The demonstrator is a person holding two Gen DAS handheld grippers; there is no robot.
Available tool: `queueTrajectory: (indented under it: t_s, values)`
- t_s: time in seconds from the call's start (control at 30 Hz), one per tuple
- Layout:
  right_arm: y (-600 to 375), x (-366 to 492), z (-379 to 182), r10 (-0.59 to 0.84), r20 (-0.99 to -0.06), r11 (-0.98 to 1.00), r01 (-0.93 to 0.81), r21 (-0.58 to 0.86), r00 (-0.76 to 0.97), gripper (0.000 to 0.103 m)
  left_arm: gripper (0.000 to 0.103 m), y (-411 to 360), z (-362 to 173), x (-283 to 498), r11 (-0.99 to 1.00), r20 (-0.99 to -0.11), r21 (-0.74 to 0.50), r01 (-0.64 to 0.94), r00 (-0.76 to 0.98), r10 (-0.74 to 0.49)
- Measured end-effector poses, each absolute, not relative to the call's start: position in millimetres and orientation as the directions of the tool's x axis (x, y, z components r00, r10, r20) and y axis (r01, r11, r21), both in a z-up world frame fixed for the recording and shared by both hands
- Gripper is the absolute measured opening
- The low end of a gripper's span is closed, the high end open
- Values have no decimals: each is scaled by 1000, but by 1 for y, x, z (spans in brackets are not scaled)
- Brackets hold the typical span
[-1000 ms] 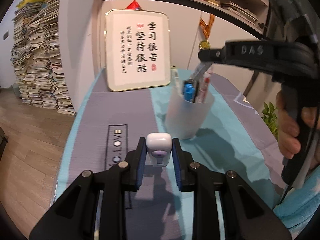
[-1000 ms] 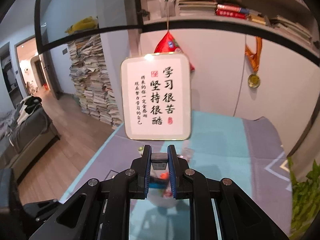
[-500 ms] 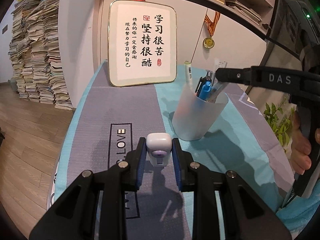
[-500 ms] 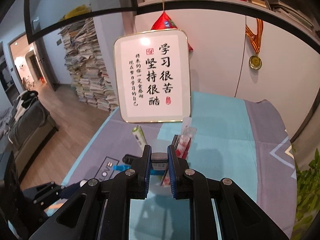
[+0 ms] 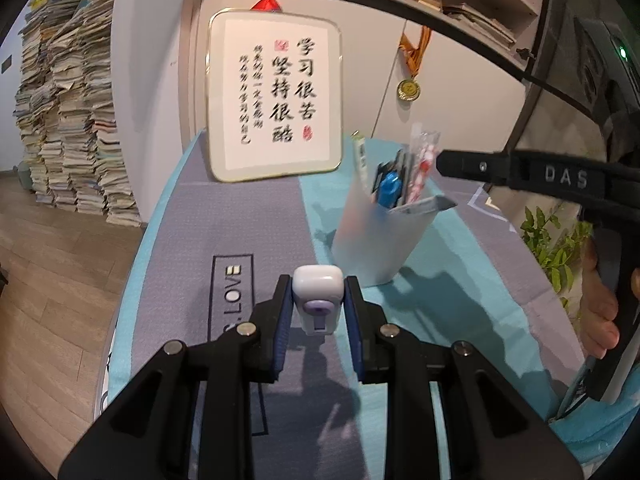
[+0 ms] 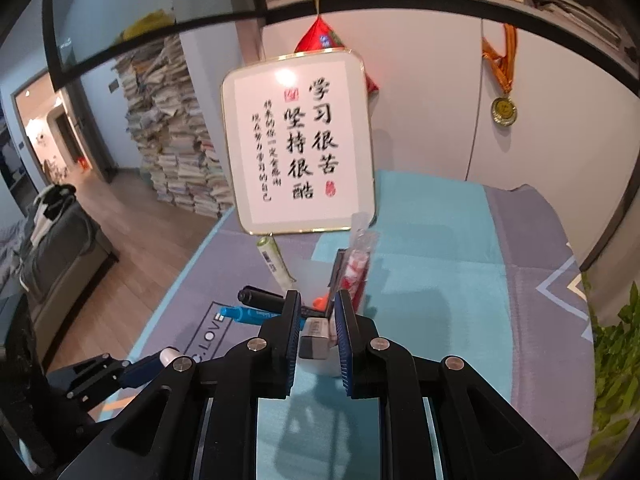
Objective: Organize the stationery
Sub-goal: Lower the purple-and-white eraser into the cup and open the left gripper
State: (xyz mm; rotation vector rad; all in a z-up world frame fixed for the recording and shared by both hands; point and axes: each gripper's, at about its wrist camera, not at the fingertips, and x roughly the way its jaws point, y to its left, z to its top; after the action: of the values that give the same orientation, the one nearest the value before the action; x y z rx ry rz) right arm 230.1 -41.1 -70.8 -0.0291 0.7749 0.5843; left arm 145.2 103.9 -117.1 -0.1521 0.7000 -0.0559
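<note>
The step in hand is loading the cup, a frosted holder standing on the mat-covered surface in front of the framed sign. It already holds a blue pen, a white marker and a clear packet, all leaning out over its rim.

The right claw is clamped on a flat grey item, seemingly an eraser, though its make is hard to tell. From the left wrist view this piece pokes out over the cup's rim on the side away from the sign, with the right claw's arm reaching in above the cup. So the judgement is that the drop into the cup is about to happen: the next move calls for lowering or tipping the eraser into a gap among the pens, then parting the pads so it slides down without catching on the packet or nudging the light cup over.

The left claw grips a small white gadget with a purple button, probably a correction tape, held nearer than the cup, above the mat. It waits its turn; once the right claw pulls clear of the cup, the tape would go in the same way, or be set beside the cup if no room is left
</note>
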Motion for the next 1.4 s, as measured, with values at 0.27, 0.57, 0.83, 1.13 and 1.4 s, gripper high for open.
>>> queueTrajectory:
  t_s: [0.27,0.57,0.83,1.13,1.4]
  values:
    - [-71,213,-80,427,-677,873,-469,135,599,18,23,84,-86,147,978,-560,-182,98,807,-185]
    - [-91,196,-100,374,-706,877,-478,57,601,18,23,63,-39,161,973,-455,-164,162,863,-220]
    - [-112,195,-106,394,-700,877,-472,92,596,18,23,51,-44,201,983,-506,-130,129,844,-177]
    - [-128,200,-116,387,-710,893,-432,128,589,18,24,55,-63,218,993,-564,-101,66,818,-112]
    - [-132,201,-123,391,-721,893,-426,147,572,18,24,46,-75,231,994,-601,-73,81,792,-109]
